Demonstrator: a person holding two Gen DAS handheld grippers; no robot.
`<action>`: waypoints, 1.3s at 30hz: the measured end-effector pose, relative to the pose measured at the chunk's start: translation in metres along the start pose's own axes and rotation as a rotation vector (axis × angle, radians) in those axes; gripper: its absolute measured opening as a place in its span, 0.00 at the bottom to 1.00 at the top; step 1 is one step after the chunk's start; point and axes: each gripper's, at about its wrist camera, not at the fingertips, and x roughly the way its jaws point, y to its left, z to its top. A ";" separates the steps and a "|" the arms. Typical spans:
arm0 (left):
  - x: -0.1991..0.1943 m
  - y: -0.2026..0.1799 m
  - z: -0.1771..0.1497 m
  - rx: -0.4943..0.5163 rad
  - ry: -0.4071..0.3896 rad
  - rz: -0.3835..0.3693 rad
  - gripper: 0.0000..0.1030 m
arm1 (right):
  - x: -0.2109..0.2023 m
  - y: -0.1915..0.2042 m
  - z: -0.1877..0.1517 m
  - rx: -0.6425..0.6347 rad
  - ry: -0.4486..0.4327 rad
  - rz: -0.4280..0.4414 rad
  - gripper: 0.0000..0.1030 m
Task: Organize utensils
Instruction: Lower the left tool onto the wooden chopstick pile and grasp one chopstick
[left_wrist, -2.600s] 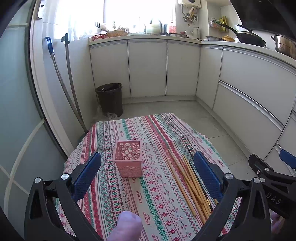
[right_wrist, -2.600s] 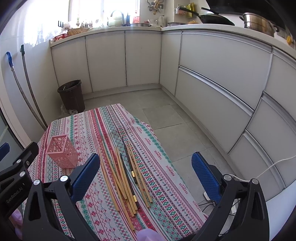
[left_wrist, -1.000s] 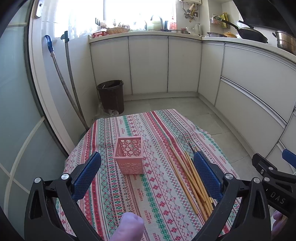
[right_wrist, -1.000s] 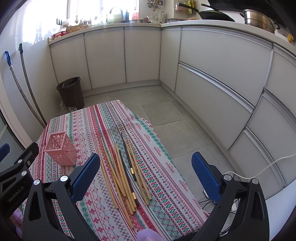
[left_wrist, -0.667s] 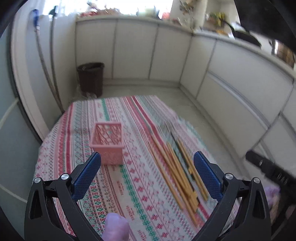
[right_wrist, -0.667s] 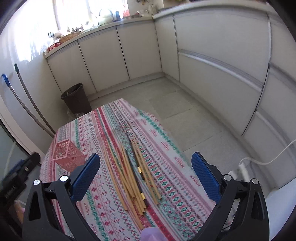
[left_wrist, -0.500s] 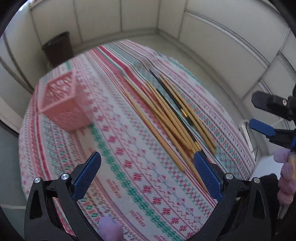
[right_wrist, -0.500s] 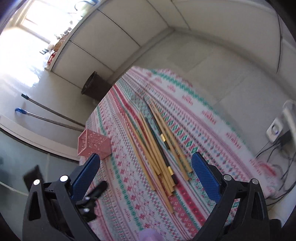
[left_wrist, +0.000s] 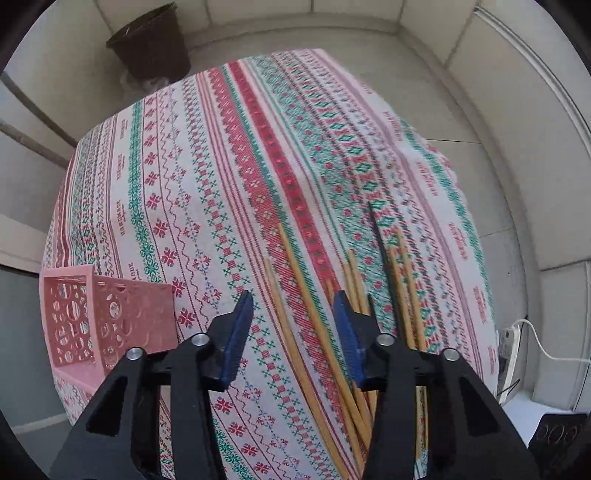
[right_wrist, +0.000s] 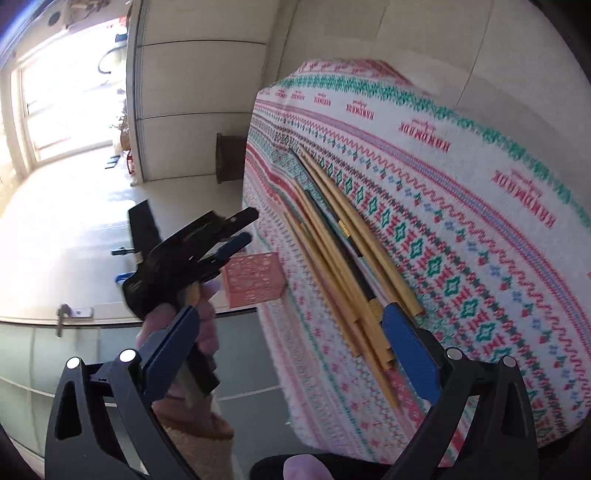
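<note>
We find the left gripper pointing steeply down over the patterned tablecloth. Its jaws have just been closing and now stand partly apart, with two pale bamboo chopsticks lying on the cloth between the blue pads. The pads do not press on them, so nothing is grasped. The rest of the chopstick bundle, including one dark stick, lies just beyond the right-hand finger of that gripper and partly under it. The pink perforated basket sits on the cloth well outside the left-hand finger, apart from the chopsticks. A dark waste bin stands on the floor past the far edge of the table.

We note that the right wrist view is rolled sideways and somewhat blurred. The right gripper has its fingers spread wide and released, holding nothing. The near ends of the chopsticks lie just ahead of its right-hand pad, without contact that we can confirm. Ahead of its left-hand pad we see the person's hand wrapped around the handle of the left gripper, with the basket just beyond that hand.
</note>
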 end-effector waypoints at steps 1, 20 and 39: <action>0.008 0.002 0.000 -0.009 0.019 0.017 0.32 | 0.002 0.000 0.001 0.007 0.014 0.024 0.94; 0.054 0.004 0.003 -0.036 0.002 0.013 0.04 | 0.025 0.022 -0.008 -0.096 0.076 -0.012 0.94; -0.089 0.058 -0.169 0.175 -0.476 -0.240 0.04 | 0.137 0.106 0.112 -0.513 -0.053 -0.807 0.33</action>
